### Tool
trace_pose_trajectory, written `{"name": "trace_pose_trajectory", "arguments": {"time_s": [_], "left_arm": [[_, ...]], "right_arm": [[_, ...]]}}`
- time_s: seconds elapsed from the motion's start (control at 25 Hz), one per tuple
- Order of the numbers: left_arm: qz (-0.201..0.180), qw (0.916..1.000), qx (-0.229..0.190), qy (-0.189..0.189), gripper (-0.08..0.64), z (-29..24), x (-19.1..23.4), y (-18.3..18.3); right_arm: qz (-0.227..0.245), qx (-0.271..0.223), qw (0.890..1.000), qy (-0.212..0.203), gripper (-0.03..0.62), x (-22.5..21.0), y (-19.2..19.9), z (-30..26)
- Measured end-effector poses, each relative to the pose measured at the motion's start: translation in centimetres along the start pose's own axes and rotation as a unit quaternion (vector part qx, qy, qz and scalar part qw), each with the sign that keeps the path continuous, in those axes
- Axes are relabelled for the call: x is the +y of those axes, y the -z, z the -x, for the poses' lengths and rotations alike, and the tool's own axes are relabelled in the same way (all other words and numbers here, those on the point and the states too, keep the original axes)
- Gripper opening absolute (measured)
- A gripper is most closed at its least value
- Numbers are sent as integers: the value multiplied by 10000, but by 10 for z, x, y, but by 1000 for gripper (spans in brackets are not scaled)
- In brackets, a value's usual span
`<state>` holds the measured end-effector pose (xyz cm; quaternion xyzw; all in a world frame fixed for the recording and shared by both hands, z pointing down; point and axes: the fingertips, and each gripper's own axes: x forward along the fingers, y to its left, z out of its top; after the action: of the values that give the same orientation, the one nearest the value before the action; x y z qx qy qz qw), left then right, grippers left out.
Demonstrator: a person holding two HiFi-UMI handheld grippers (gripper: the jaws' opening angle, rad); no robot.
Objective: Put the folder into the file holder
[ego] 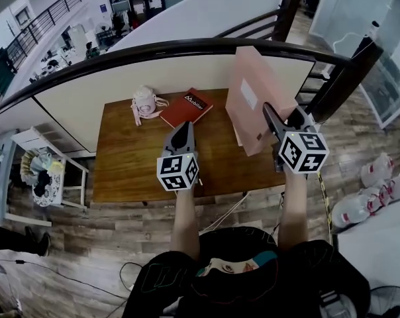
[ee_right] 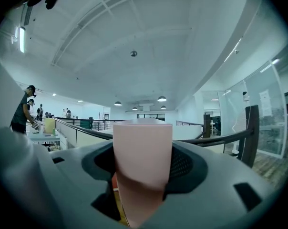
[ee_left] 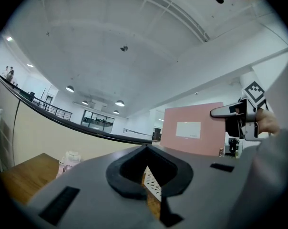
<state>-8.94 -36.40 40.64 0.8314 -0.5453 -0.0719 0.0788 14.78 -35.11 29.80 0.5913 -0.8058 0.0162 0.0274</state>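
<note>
The pink folder [ego: 253, 98] stands upright over the right side of the wooden table [ego: 134, 171], a white label on its face. My right gripper [ego: 283, 118] is shut on its near edge; in the right gripper view the folder [ee_right: 141, 161] fills the gap between the jaws. From the left gripper view I see the folder [ee_left: 191, 130] with the right gripper [ee_left: 234, 116] on it. My left gripper [ego: 181, 136] hovers over the table's middle, shut and empty. A pale edge [ego: 238, 136] shows at the folder's foot; whether it is the file holder I cannot tell.
A red book [ego: 187, 108] and a pink-white bottle [ego: 145, 103] lie at the table's back. A dark railing [ego: 187, 45] curves behind the table. A small white side table [ego: 48, 171] stands left, and white bags [ego: 372, 191] sit on the floor at right.
</note>
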Motion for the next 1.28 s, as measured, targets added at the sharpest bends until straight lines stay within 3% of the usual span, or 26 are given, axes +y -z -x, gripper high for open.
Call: {"name": "trace_pose_trajectory", "arguments": {"time_s": [0.6,1.28], "left_arm": [[-51,9996,24,267,-3,-20,-18,4],[-31,9994,278,211,-3,-32,-1,17]], "right_arm": [[-54,-41,9982,595,284,-39,0,13],[-188,-61,9978,638,284,-57,4,-36]]}}
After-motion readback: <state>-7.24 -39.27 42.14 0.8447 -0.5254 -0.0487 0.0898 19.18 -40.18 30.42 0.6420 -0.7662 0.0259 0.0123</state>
